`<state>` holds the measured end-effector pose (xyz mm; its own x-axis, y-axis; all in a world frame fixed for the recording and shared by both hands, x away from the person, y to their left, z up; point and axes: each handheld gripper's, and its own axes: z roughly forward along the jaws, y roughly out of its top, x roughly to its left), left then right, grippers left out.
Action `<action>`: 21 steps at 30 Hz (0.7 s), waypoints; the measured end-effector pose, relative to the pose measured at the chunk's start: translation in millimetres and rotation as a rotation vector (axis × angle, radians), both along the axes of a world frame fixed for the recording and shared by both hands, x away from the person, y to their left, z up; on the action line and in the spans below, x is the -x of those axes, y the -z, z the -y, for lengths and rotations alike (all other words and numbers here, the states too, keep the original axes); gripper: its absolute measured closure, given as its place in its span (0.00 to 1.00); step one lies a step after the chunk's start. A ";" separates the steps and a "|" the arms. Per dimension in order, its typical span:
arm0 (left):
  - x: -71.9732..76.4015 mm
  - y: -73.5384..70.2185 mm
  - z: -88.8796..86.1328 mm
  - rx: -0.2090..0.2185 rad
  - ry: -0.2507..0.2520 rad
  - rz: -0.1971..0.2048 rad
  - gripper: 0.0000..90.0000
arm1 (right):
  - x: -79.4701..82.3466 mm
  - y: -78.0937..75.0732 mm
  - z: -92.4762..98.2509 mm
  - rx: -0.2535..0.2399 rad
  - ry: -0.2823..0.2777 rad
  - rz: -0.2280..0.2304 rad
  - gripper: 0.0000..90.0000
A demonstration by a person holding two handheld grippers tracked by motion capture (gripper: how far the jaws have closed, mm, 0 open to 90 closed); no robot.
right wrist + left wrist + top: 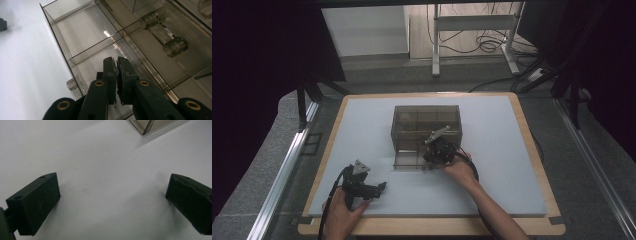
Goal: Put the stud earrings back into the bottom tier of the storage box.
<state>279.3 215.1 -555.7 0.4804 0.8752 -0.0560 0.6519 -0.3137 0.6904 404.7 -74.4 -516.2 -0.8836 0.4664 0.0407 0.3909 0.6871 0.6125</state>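
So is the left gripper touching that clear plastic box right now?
Apart. The left gripper view shows the left gripper open over bare white mat, the clear box corner well ahead; the high view shows the same gap.

A smoky clear plastic drawer box (426, 122) sits mid-table, bottom drawer (412, 159) pulled out.

You're in a lab-type test room: padded work table (512, 165), black curtains (257, 45), loose floor cables (484, 42), metal desk frame (472, 25).
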 end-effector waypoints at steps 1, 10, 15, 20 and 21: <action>0.0 0.0 0.0 0.000 0.000 0.000 0.00 | 0.0 0.0 0.0 0.000 0.000 0.000 0.91; 0.0 -0.1 -0.1 -0.001 0.001 -0.001 0.00 | 2.6 -6.3 1.5 -0.017 -0.004 0.001 0.83; 0.0 -0.1 -0.1 -0.001 0.001 -0.001 0.00 | 4.9 -10.7 3.5 -0.030 -0.004 0.001 0.81; 0.0 -0.1 -0.1 -0.001 0.001 -0.001 0.00 | 5.6 -14.4 5.4 -0.037 -0.003 -0.006 0.78; 0.0 -0.1 -0.1 -0.001 0.001 -0.001 0.00 | 5.7 -14.9 5.7 -0.037 -0.004 -0.007 0.78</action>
<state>279.2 215.1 -555.6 0.4813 0.8748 -0.0555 0.6521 -0.3150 0.6896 399.0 -80.1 -501.3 -0.8851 0.4611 0.0637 0.3924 0.6654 0.6351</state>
